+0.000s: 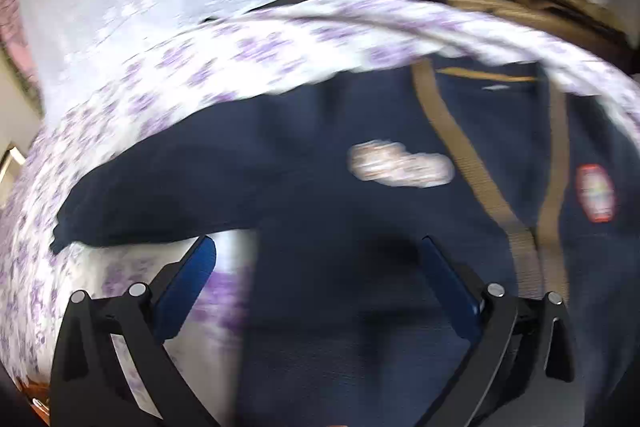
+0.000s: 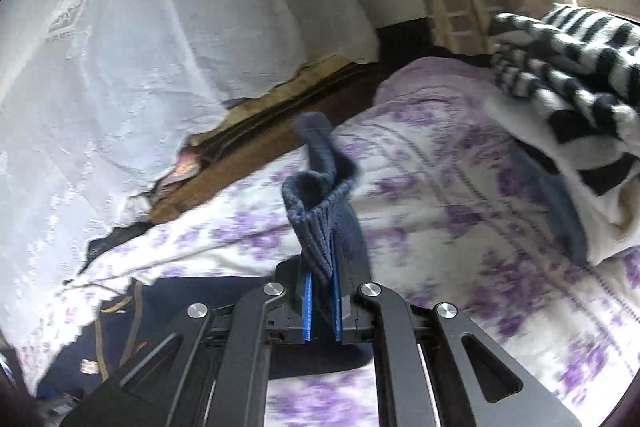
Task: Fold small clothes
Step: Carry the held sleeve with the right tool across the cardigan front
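L tongs (image 1: pixel 316 247) apart over navy cardigan (image 1: pixel 320 167); R tongs (image 2: pixel 322 277) clamped on its ribbed cuff (image 2: pixel 316 203), floral bedspread (image 2: pixel 460 187) underneath.

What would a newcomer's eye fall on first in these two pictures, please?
Probably the navy cardigan with tan trim, spread on the purple-flowered quilt and filling the left wrist view, where the open left hand-held gripper hovers over it. Next, the right hand-held gripper, shut on the cardigan's ribbed cuff, which it holds above the quilt. A striped black-and-white cloth lies at the upper right.
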The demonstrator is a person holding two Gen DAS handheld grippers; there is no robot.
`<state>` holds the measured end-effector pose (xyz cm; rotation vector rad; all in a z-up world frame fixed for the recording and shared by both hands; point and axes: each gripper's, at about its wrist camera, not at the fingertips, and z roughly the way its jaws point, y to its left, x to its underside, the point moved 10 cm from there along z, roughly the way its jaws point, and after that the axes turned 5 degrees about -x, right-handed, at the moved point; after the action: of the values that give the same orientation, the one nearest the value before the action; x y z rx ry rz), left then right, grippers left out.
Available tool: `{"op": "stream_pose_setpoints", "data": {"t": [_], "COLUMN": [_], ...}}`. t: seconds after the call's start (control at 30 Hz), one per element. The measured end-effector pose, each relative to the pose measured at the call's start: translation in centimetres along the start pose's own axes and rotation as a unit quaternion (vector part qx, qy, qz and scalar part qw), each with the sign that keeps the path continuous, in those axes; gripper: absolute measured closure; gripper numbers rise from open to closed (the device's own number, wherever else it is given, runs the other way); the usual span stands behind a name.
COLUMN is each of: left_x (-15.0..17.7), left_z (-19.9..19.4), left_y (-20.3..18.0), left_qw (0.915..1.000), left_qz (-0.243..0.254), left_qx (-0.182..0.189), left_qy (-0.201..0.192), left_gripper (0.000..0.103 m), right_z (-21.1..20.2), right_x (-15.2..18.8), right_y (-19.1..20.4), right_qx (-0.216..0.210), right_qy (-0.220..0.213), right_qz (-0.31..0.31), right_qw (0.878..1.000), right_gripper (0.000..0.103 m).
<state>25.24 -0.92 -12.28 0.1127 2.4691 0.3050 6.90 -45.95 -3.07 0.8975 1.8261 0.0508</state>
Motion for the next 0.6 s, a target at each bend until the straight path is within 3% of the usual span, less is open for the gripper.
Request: {"op": "stream_pose_setpoints", "data": {"t": [0.03,0.1,0.17,0.37,0.6], "left_x": [0.6,1.2,0.7,0.1,0.2], "left_z": [1.3,2.6,2.4,1.9,1.7], "left_y": [1.0,1.8,2.1,1.4,1.1], "left_qw": [0.9997,0.9953,0.9929,0.9978,0.9984], "left_qz": [-0.018,-0.068,-0.08,-0.043,-0.035], "left_qx": [0.0,0.05,0.071,0.041,0.038], "left_qy": [0.013,0.047,0.052,0.029,0.023], "left_gripper": [0.004,0.004,0.004,0.004,0.004], "right_z": [0.0,0.2,0.3,1.1,1.7], "right_x": [0.1,0.5,0.8,2.0,3.1], "right_y": [0.7,2.6,4.3,9.6,14.6], "right_qx": [-0.003,-0.011,-0.023,-0.052,-0.073], "right_qy": [0.0,0.002,0.004,0.018,0.028], "right_qz": [0.001,-0.005,-0.01,-0.023,-0.045], "right_qw": [1.0,1.0,1.0,0.998,0.996], "right_gripper": [0.095,0.095,0.095,0.095,0.095]}}
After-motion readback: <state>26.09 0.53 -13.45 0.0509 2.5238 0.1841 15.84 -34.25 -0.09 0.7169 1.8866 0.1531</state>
